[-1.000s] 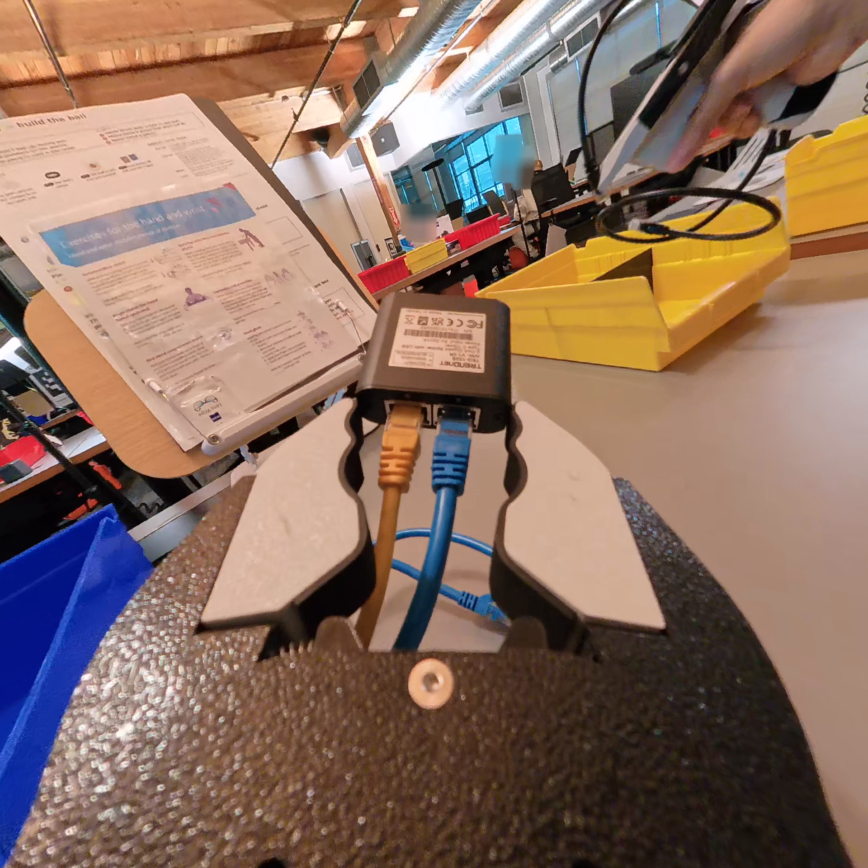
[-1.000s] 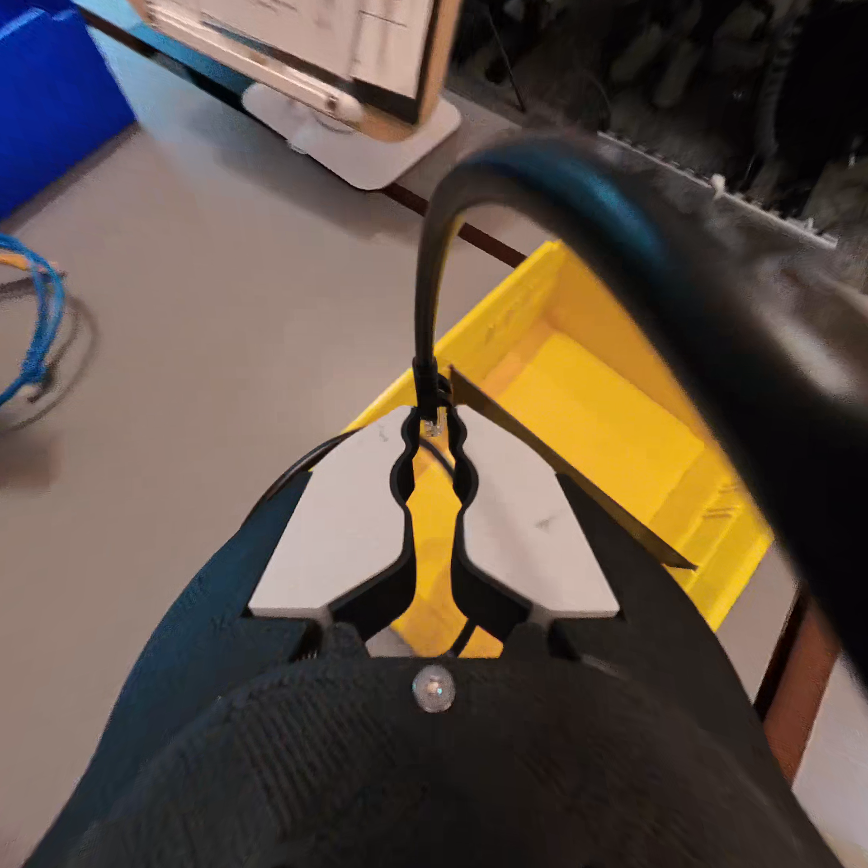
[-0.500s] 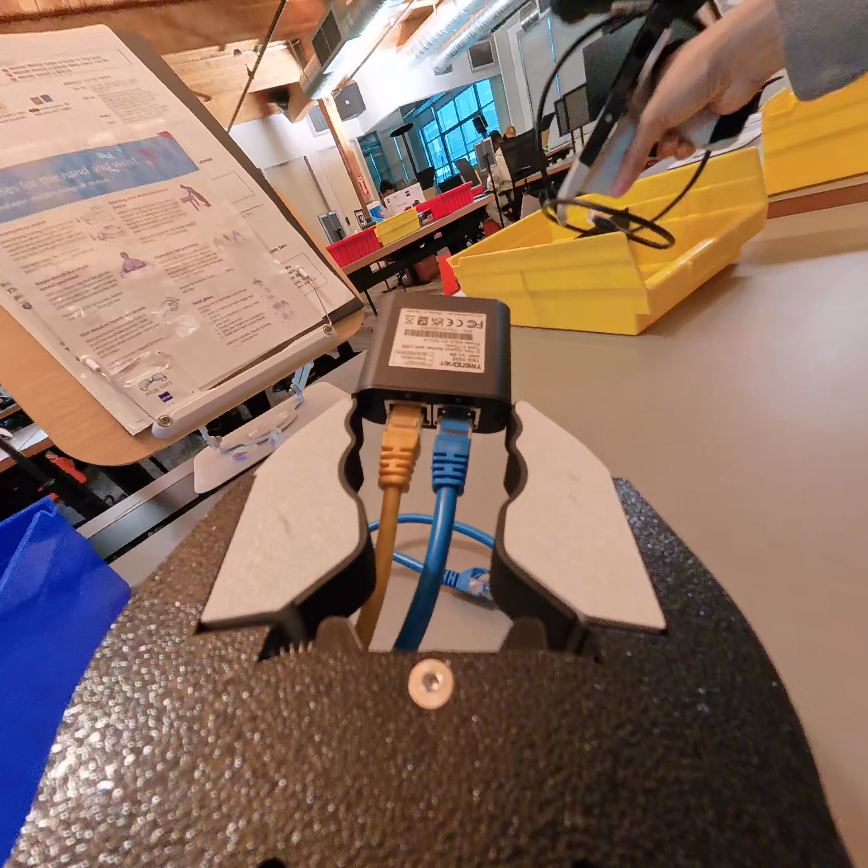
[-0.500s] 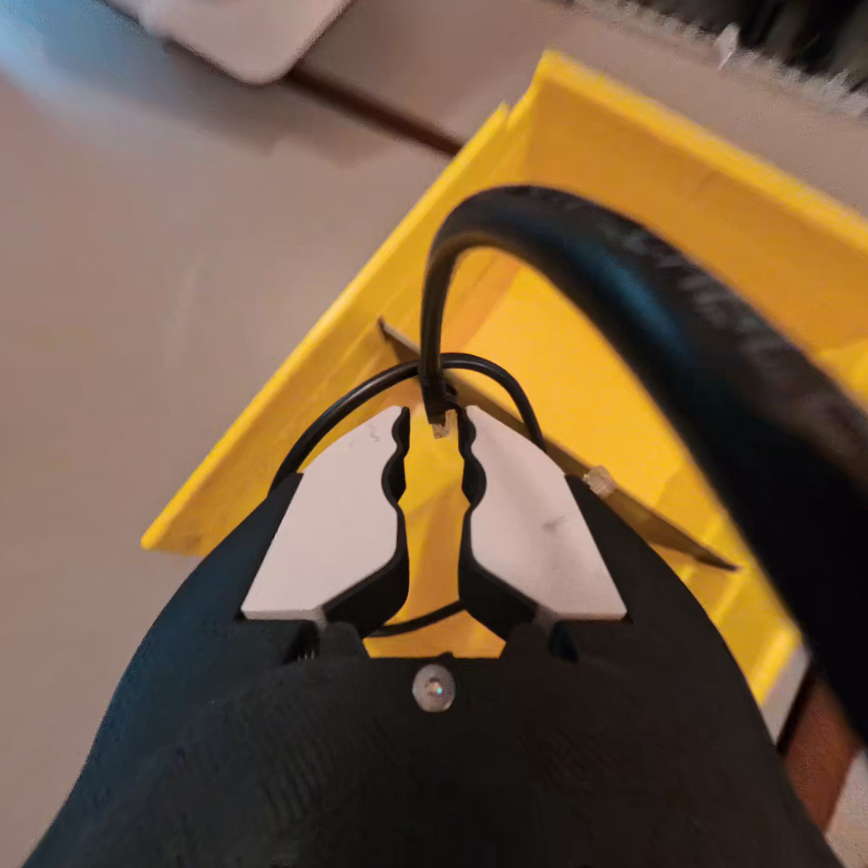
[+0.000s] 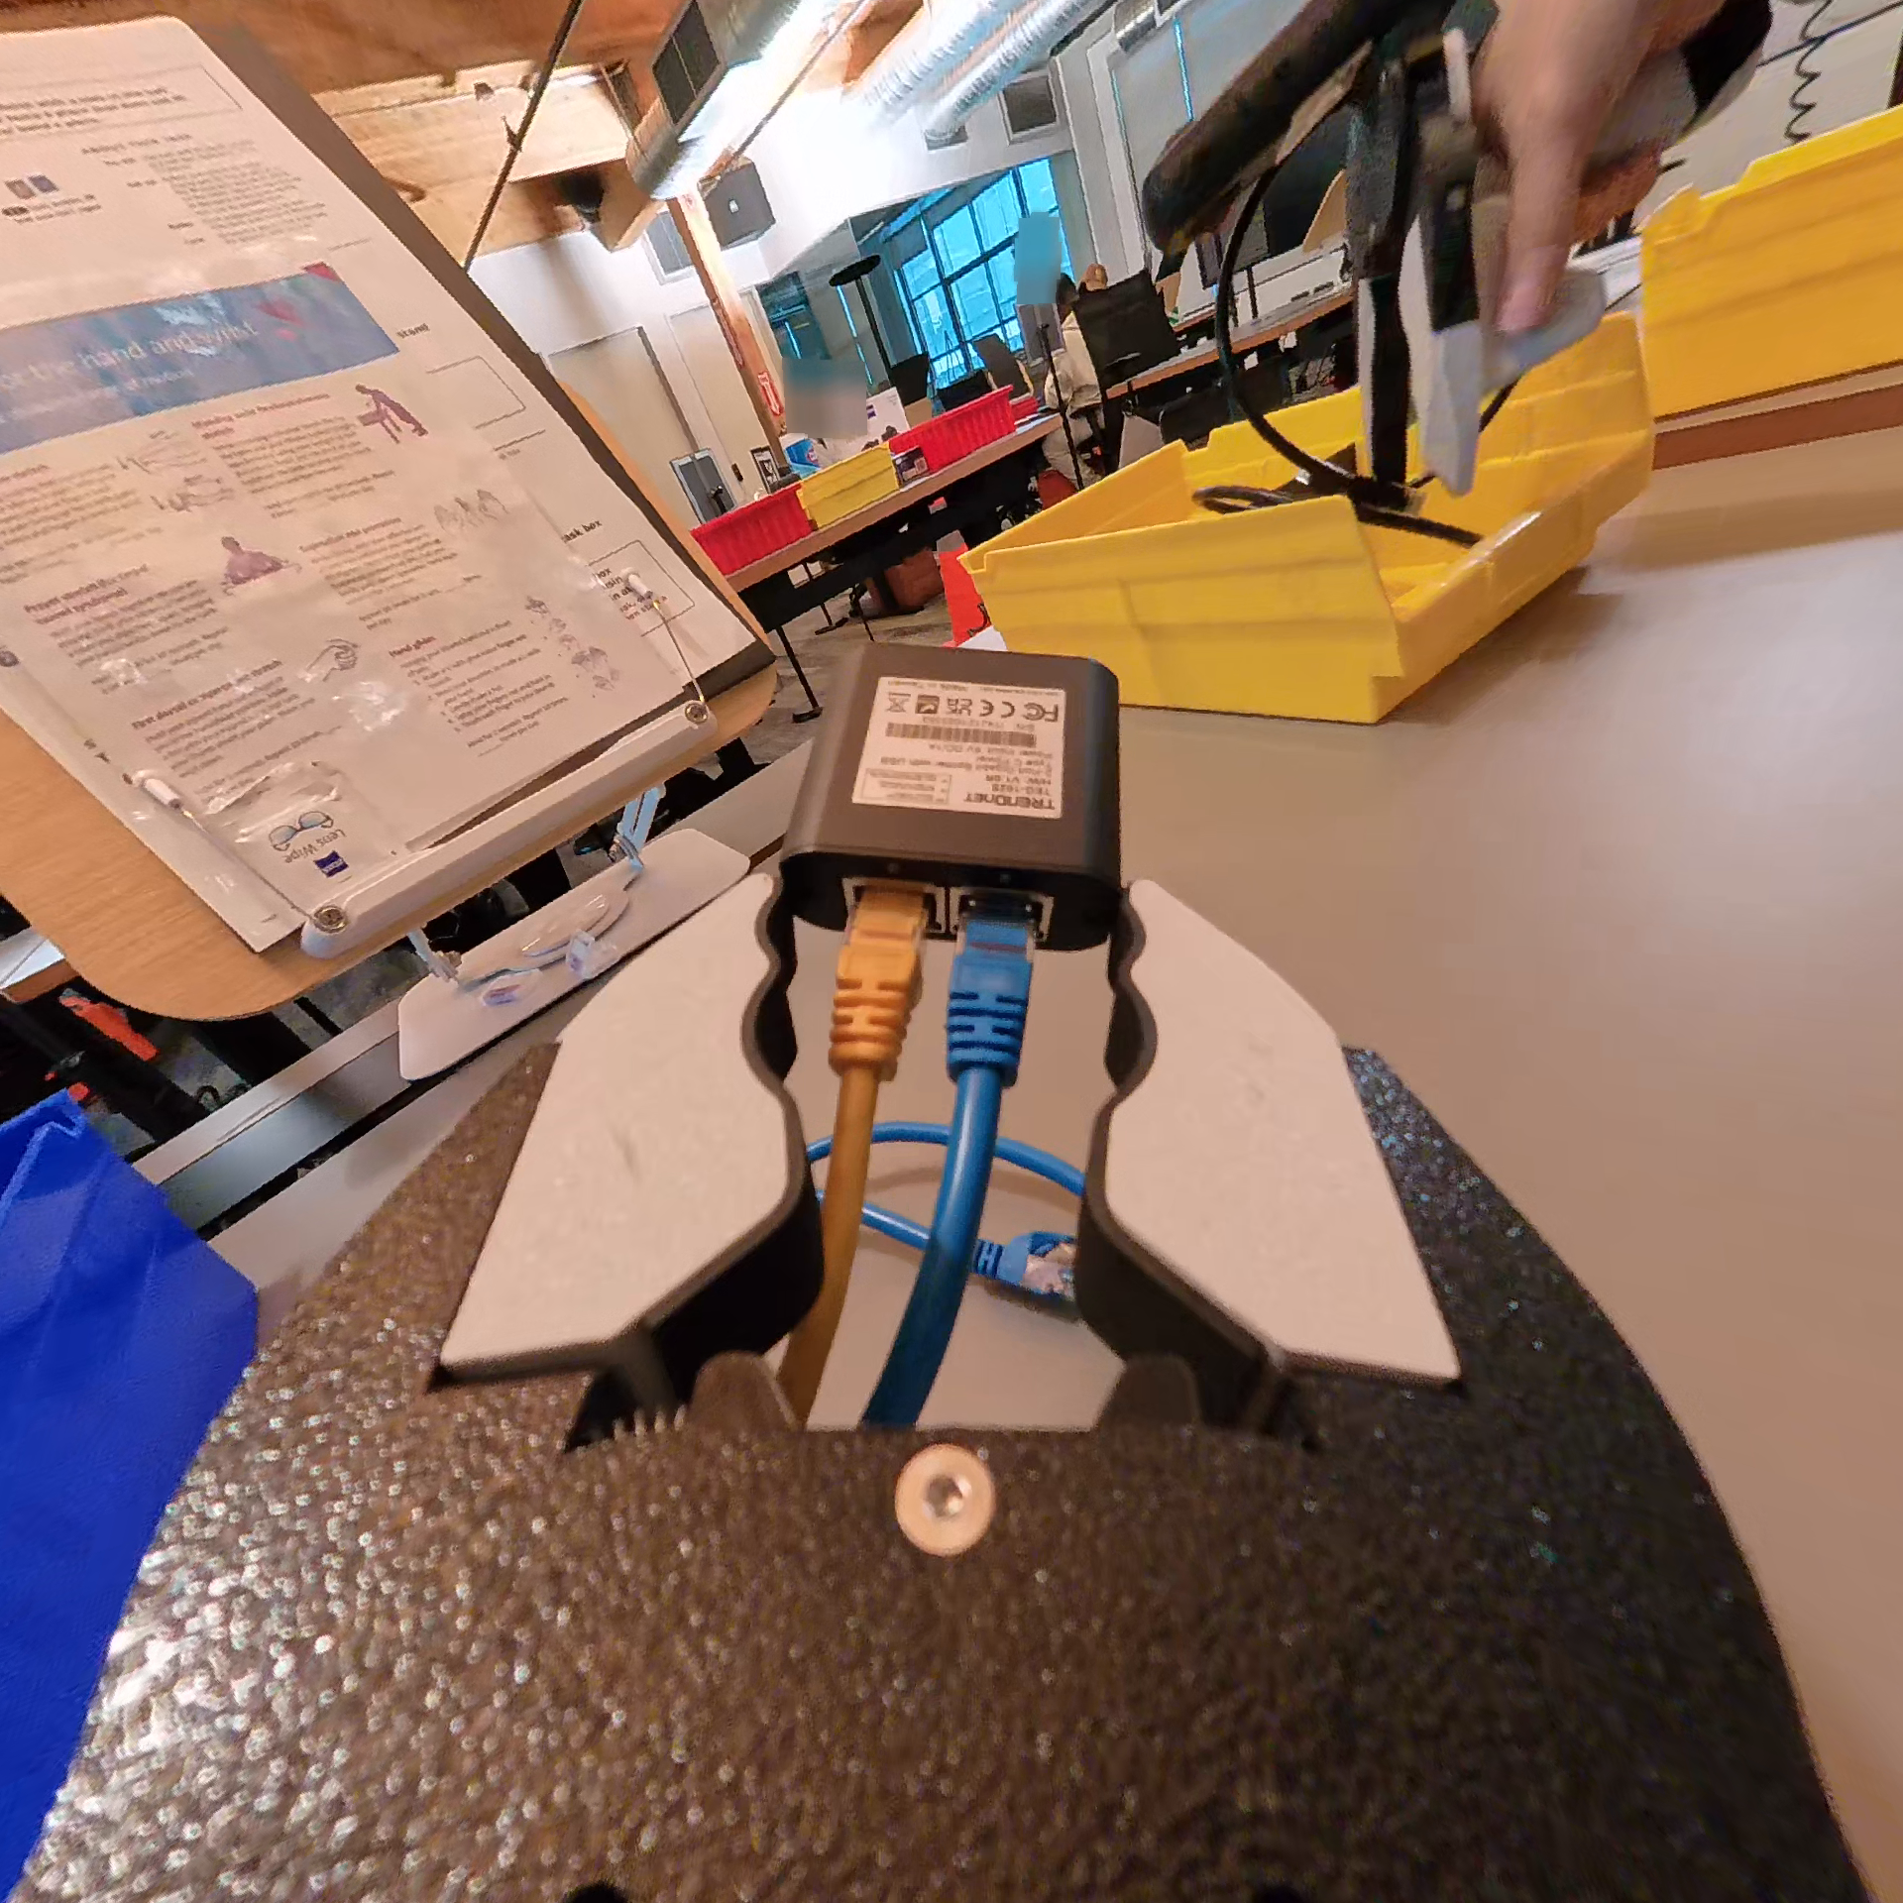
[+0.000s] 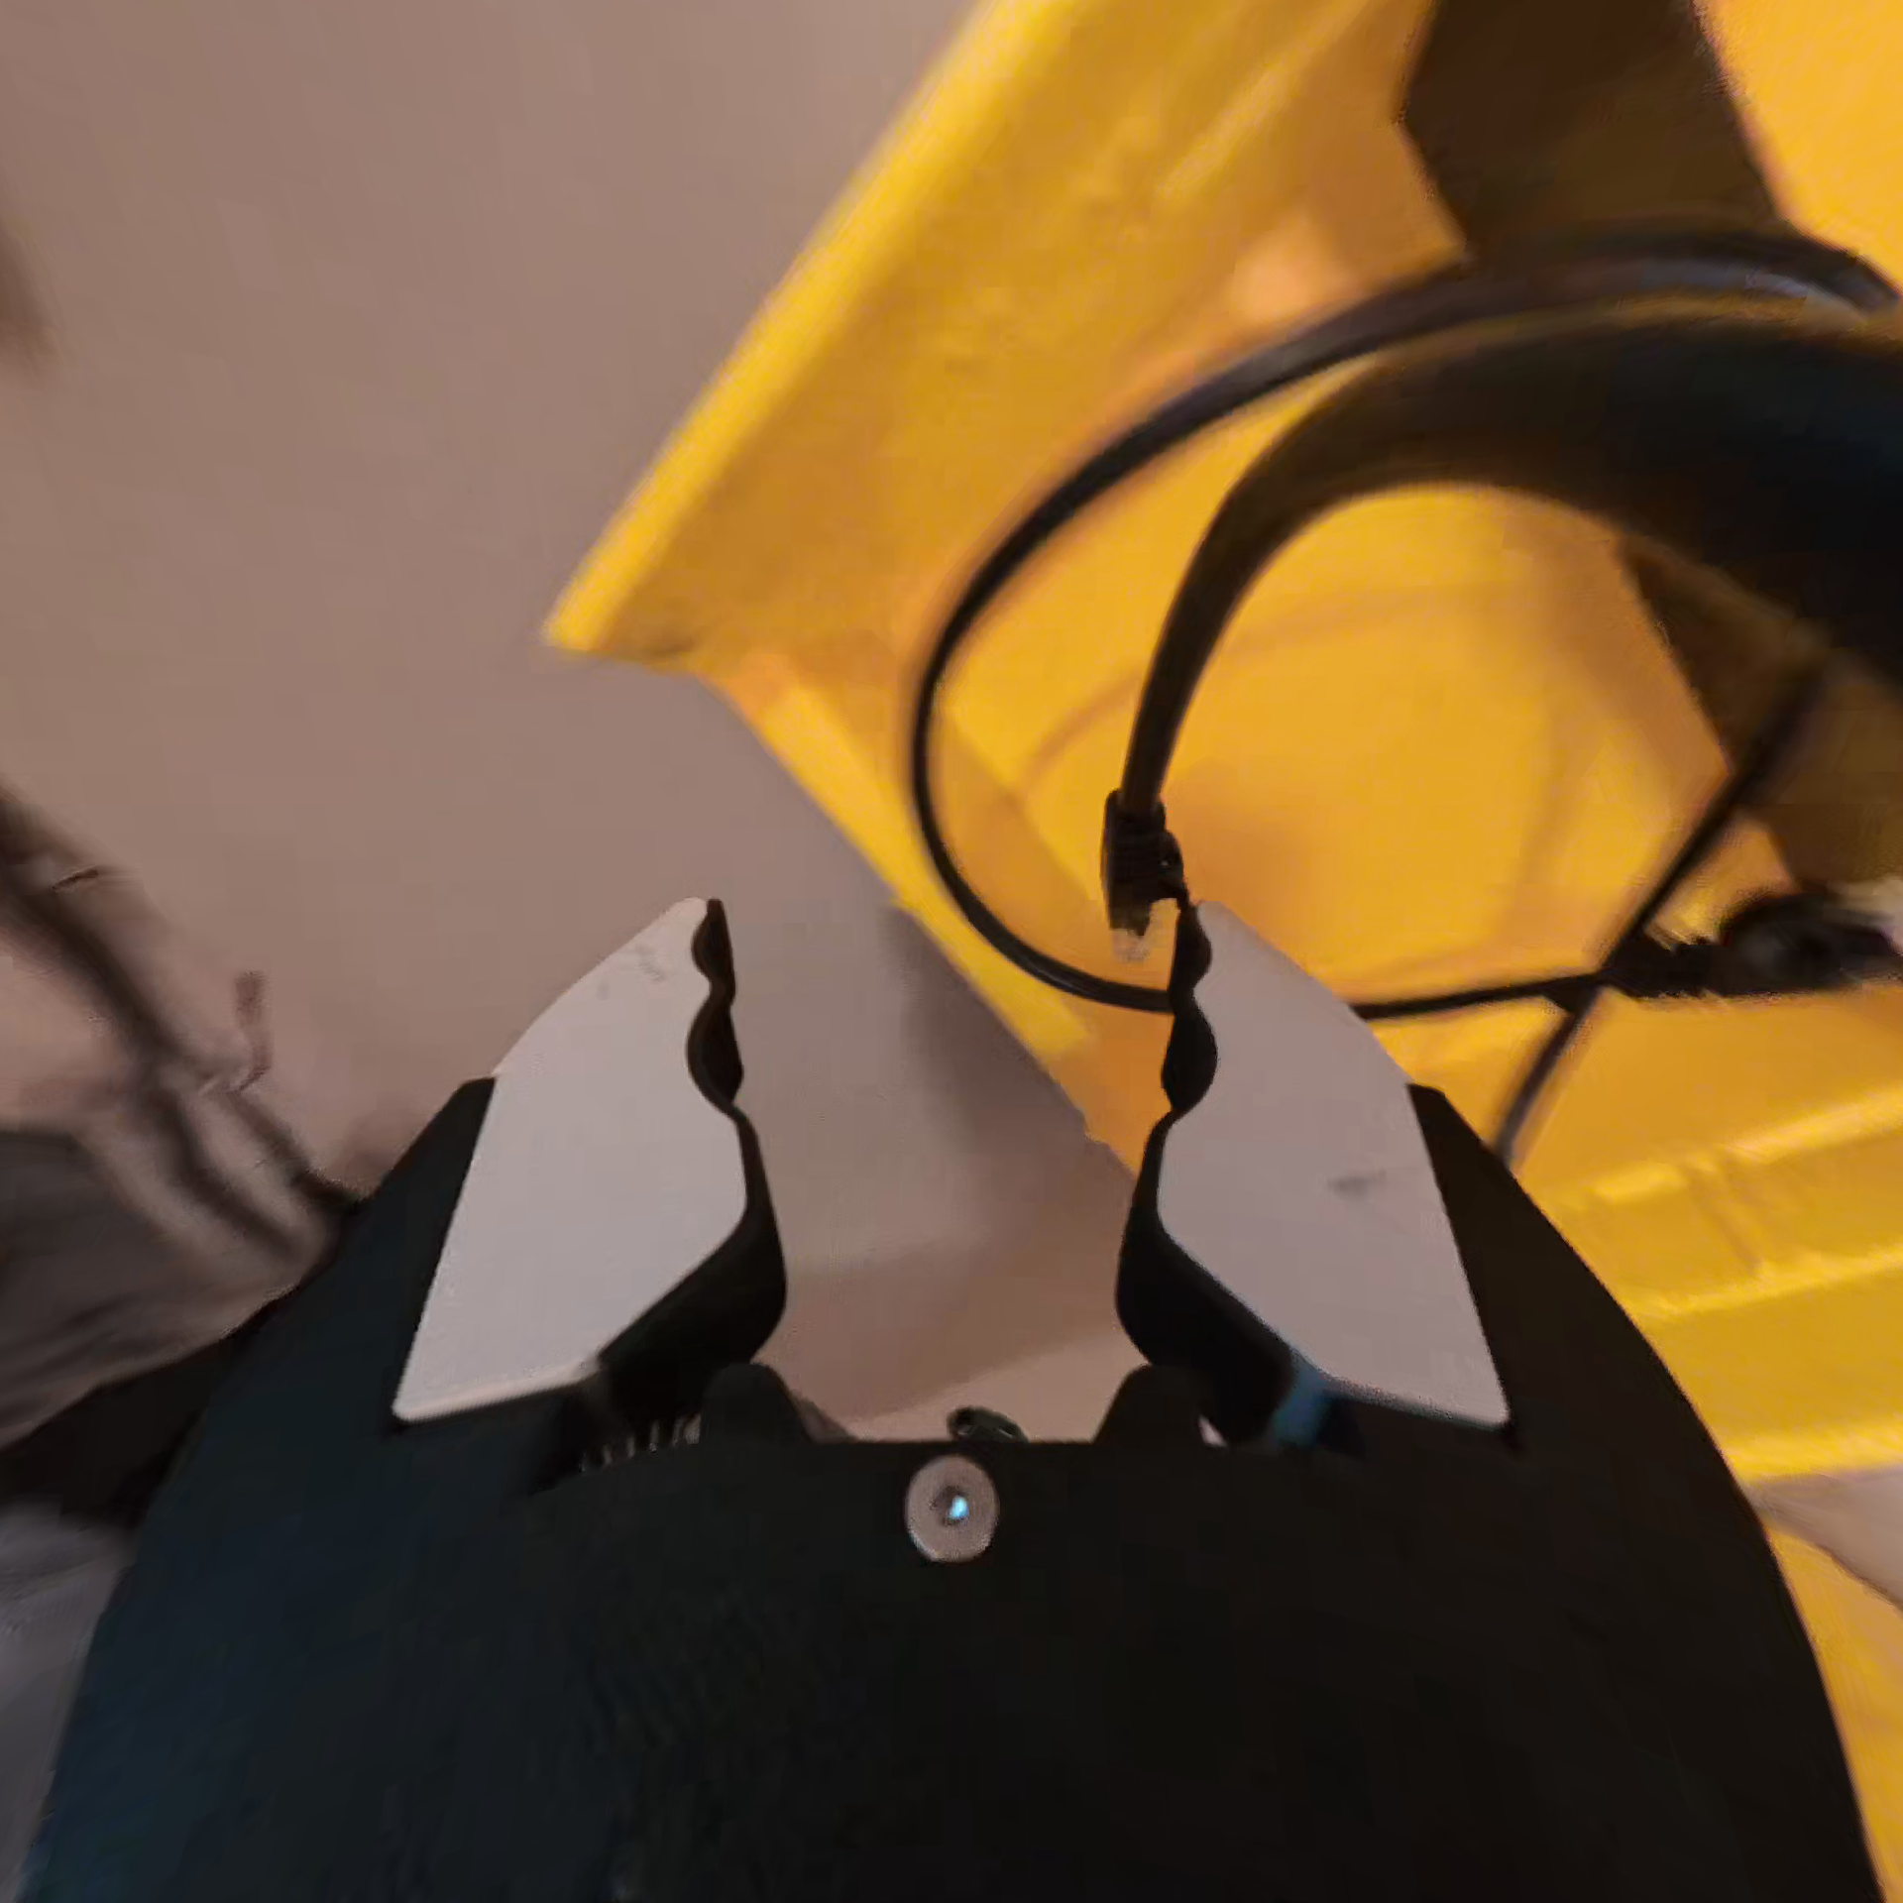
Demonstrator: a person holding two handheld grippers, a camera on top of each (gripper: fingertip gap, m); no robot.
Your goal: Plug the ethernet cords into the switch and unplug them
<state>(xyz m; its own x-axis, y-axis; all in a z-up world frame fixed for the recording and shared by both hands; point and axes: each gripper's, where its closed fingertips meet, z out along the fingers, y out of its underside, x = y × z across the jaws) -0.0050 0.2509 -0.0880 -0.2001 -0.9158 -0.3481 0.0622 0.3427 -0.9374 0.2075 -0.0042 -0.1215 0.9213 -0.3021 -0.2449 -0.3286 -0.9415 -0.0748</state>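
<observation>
A black switch [image 5: 968, 783] sits between the fingertips of my left gripper [image 5: 947, 906], which is shut on its sides. An orange cord [image 5: 875, 989] and a blue cord [image 5: 989, 999] are plugged into its two ports. A loose blue plug [image 5: 1040, 1258] lies on the table below. My right gripper [image 6: 956, 911] is open, jaws wide apart, over a yellow bin [image 6: 824, 433]. A black cord's plug [image 6: 1133, 865] hangs by the right fingertip, its loop inside the bin. The right gripper also shows in the left wrist view [image 5: 1431, 391], pointing down into the bin [image 5: 1184, 608].
A tilted document stand [image 5: 309, 515] is at the left, and a blue bin [image 5: 93, 1390] sits at the near left. A second yellow bin [image 5: 1771, 257] is at the far right. The grey table [image 5: 1545, 927] stretches to the right of the switch.
My right gripper has opened and let go of the black cord's plug, and has swung down over the yellow bin. My left gripper still holds the switch.
</observation>
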